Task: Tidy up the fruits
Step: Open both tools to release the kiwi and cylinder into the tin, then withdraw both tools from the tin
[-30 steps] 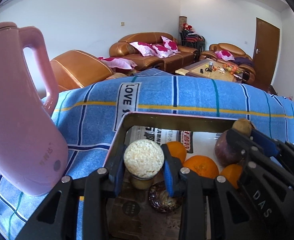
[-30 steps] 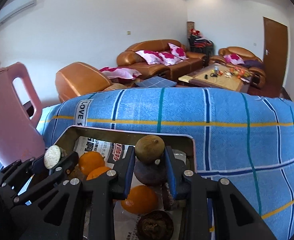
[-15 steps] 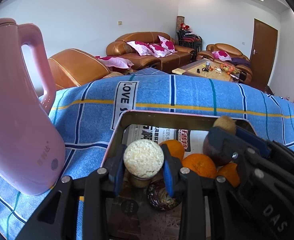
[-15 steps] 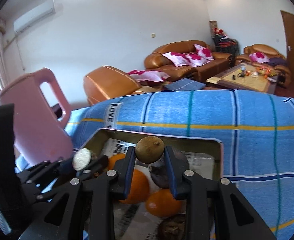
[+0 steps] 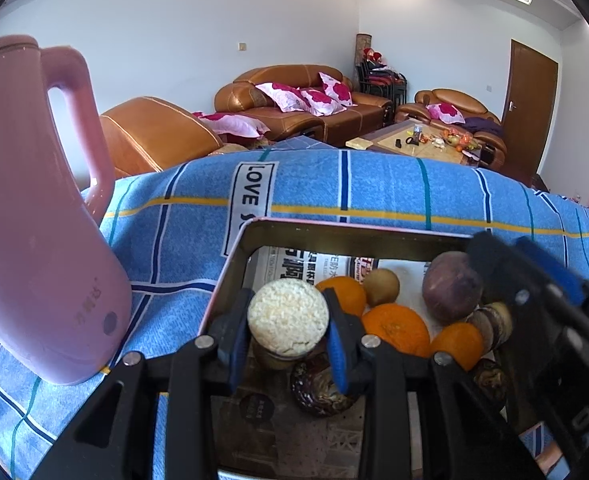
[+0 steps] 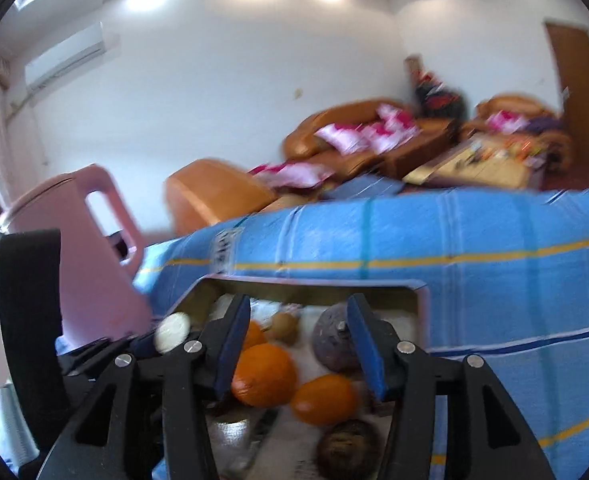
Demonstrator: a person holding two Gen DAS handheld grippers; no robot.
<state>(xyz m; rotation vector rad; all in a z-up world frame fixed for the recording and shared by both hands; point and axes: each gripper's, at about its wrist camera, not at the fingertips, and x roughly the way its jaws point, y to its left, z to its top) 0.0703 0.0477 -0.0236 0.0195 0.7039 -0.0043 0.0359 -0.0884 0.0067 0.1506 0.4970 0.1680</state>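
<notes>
Pink plastic, the tall jug (image 5: 34,216) stands on the blue cloth (image 5: 374,192) just left of the tin tray (image 5: 230,280), and a careless swing of the left gripper (image 5: 288,326) could knock it over. That gripper hangs over the tray's near-left corner, fingers narrowed on a pale, crumbly round cake (image 5: 288,318) that too hard a squeeze might break. Further right, oranges (image 5: 396,328), a brown kiwi (image 5: 381,287) and a purple fruit (image 5: 452,286) crowd the paper-lined tray, where the right gripper (image 6: 298,344), fingers wide and holding nothing, looks blurred; moving that fast, it could bump the round fruit and set it rolling.
</notes>
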